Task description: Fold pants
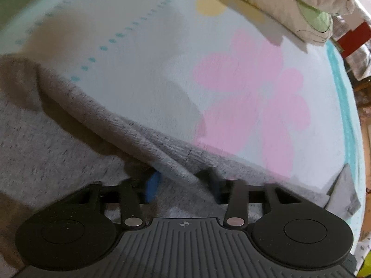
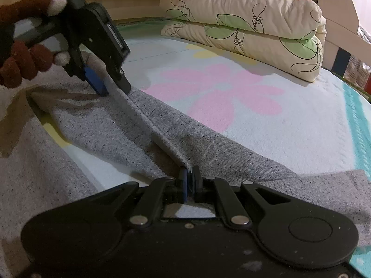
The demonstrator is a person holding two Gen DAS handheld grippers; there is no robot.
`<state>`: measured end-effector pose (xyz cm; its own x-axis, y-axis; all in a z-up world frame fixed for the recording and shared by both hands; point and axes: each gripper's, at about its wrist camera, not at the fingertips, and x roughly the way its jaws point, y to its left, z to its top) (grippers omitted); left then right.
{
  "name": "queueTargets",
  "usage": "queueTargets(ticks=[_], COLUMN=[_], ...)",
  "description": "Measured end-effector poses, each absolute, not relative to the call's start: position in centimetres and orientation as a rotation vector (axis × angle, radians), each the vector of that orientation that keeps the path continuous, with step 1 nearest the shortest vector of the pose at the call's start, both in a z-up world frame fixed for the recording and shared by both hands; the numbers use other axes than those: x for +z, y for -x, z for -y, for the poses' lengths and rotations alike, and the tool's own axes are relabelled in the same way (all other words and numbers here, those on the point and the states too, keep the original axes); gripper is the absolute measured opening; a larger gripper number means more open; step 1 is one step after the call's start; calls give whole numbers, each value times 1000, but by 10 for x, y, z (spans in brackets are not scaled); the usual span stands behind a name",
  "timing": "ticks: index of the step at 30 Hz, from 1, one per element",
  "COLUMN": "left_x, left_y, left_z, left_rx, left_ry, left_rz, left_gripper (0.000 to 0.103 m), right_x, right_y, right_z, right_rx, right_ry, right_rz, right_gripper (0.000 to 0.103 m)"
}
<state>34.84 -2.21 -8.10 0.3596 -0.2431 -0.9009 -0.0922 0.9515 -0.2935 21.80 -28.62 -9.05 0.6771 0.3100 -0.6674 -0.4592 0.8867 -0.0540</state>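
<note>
Grey flecked pants (image 2: 208,148) lie on a pale mat with a pink flower (image 2: 208,92). My right gripper (image 2: 189,173) is shut on a raised fold of the pants' edge. My left gripper (image 2: 111,85), held by a brown-gloved hand, pinches the same raised edge further left. In the left wrist view the pants (image 1: 69,139) drape over the left gripper (image 1: 183,178); its jaws stand apart with a ridge of cloth between them, and contact is not clear there.
A folded cream quilt with green leaf print (image 2: 243,23) lies at the back of the mat, also in the left wrist view (image 1: 289,7). A teal border (image 2: 357,120) marks the mat's right edge. A wooden bed frame (image 2: 336,11) stands behind.
</note>
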Motion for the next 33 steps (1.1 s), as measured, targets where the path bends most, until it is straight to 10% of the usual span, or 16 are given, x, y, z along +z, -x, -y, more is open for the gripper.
queueTargets(ticks=[11,33], left_x=[-1,-95], left_y=[-221,-146], left_z=[18,29], left_rx=[-226,-211], left_ry=[142,90], left_rz=[-887,-991], left_gripper=[4,4], right_x=[-43,-28], right_y=[-181,-167], right_z=[285,322], right_rx=[398,-78], right_ry=[172,30], right_rz=[-622,-730], right_gripper=[5,33])
